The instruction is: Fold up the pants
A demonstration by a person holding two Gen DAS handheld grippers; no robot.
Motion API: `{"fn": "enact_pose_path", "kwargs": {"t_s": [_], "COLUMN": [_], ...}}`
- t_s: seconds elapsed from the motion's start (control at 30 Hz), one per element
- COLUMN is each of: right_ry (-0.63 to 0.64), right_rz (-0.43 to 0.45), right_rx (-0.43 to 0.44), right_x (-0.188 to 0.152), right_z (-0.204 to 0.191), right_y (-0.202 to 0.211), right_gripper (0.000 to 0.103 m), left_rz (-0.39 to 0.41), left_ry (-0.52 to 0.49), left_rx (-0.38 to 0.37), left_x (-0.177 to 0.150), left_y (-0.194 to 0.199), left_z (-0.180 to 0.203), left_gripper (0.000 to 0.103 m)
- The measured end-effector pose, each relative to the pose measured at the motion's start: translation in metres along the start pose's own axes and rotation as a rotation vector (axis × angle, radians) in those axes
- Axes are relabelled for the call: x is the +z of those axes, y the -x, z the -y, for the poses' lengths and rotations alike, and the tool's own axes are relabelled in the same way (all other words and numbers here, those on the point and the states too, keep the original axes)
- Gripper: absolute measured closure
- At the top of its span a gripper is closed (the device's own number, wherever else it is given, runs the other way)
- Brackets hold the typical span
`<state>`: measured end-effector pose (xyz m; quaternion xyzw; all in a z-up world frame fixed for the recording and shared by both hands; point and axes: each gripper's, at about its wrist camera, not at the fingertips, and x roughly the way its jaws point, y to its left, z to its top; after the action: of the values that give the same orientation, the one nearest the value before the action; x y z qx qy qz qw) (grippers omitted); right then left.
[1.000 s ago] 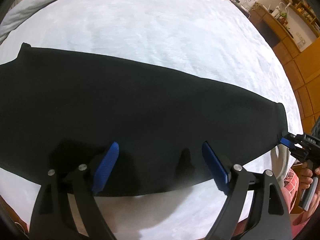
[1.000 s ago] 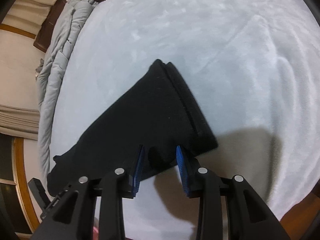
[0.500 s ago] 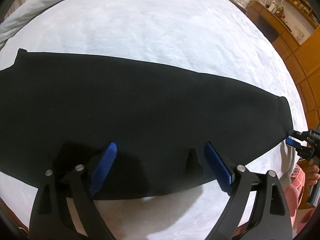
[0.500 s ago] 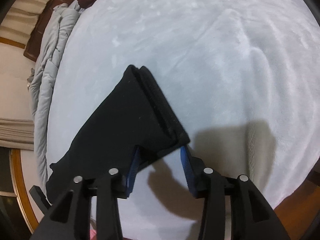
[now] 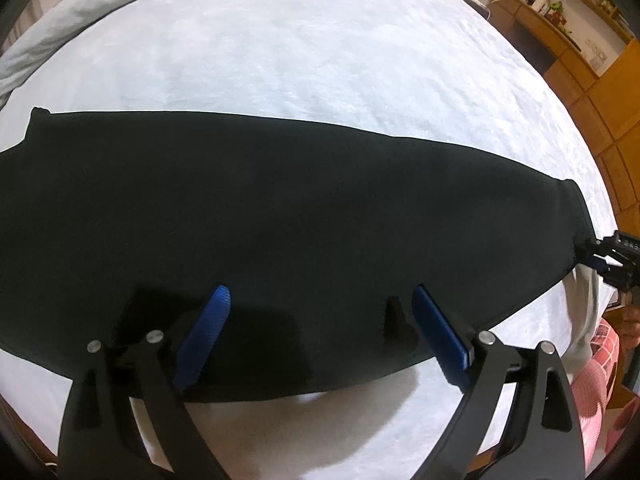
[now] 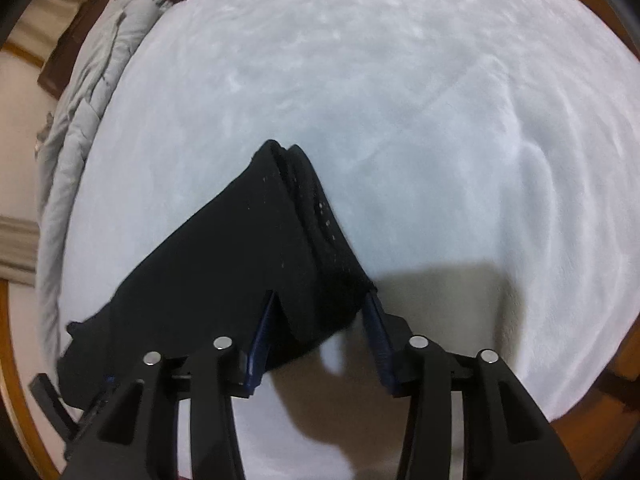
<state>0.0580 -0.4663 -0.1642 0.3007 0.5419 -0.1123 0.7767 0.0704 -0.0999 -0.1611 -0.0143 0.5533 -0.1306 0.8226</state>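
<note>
A: We have the pants [image 5: 280, 216] lying flat across the white bed [image 5: 320, 48] in one long dark band, the legs apparently laid one over the other. So we judge the lengthwise fold done and the crosswise fold the step in hand.

B: Agreed. Our left gripper [image 5: 320, 320] hovers over the near edge about midway along, jaws spread wide, nothing between the pads; the cloth lies beneath them, not in them.

A: And our right gripper [image 6: 320, 320] sits at the end of the band. Its jaws are closing, with the near corner of the pants between them. The right pad seems to meet the cloth edge, the left looks just shy, so we don't call it gripped.

B: Then the next move, as we read it, calls for both pairs of jaws to close on the layers together, so the stack lifts as one and carries over to the far end.

A: What can't we see? The left end of the band runs out of the left view, so its far edge is cut off.

B: The black cloth hides seams and layer edges. In the right view, whether the end is hem or waistband, we can't tell.

A: The grey duvet [image 6: 80, 128] is half out of frame too.
</note>
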Motion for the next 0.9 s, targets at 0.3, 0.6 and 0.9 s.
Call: {"fn": "enact_pose_path", "kwargs": {"t_s": [0.3, 0.6, 0.9], "right_ry": [0.086, 0.038, -0.104], "right_rz": [0.013, 0.009, -0.075], "right_rx": [0.023, 0.005, 0.182], "right_x": [-0.004, -0.016, -0.032], "right_z": [-0.004, 0.009, 0.019], "right_y": [0.014, 0.020, -0.008], "right_gripper": [0.087, 0.058, 0.041], "left_rz": [-0.001, -0.008, -0.001], "left_ry": [0.000, 0.002, 0.131], "left_rx": [-0.013, -0.016, -0.069], "left_x": [0.000, 0.000, 0.003], "left_y": [-0.002, 0.002, 0.004], "left_z": [-0.006, -0.005, -0.011], "left_gripper": [0.011, 0.007, 0.007]}}
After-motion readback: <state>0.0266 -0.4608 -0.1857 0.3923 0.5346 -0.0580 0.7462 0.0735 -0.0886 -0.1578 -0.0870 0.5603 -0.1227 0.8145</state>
